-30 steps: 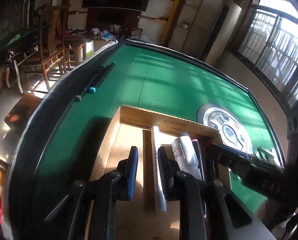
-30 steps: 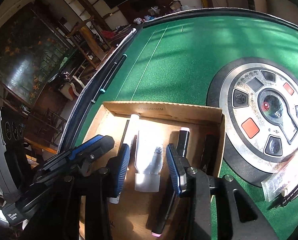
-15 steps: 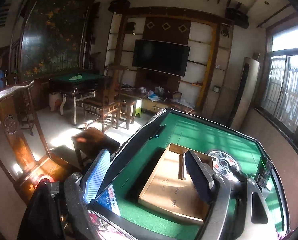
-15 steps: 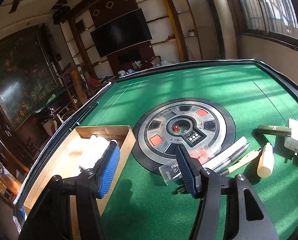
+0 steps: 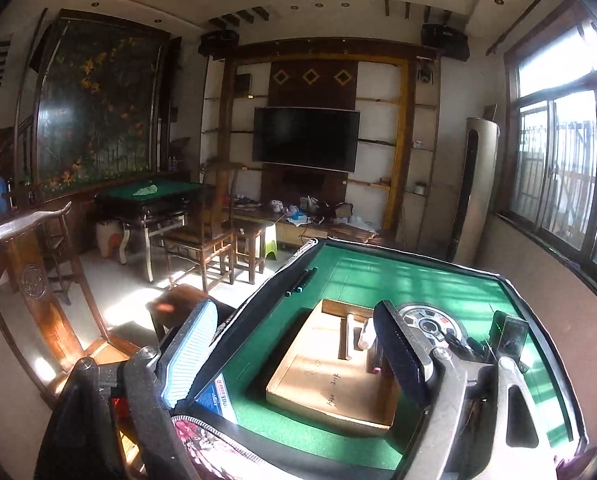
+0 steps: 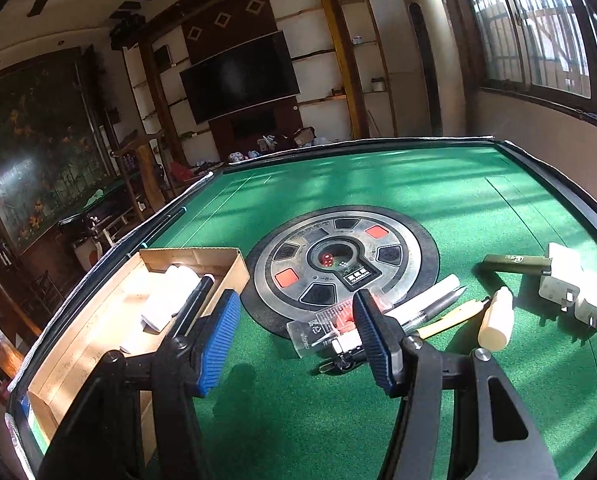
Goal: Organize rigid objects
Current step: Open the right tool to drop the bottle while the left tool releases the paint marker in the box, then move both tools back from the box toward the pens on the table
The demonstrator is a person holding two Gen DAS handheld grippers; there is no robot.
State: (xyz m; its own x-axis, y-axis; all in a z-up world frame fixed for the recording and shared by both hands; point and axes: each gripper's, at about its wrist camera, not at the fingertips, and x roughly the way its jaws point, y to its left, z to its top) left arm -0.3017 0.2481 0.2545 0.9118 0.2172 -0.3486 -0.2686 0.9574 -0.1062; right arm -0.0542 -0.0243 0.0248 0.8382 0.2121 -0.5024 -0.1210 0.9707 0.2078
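A shallow cardboard box lies on the green table's left side. It holds a white bottle, a black marker and a white tube. My left gripper is open and empty, held high and back from the table's near edge. My right gripper is open and empty, low over the felt. Just beyond it lie a clear plastic case, pens, a yellow-handled tool and a cream bottle.
A round control panel sits in the table centre. A dark green tube and white plug adapters lie at the right. Two dark sticks lie along the left rim. Chairs and another table stand to the left.
Both grippers have pulled up and back from inside the box and opened wide. The right one has swung right toward the loose items by the panel.
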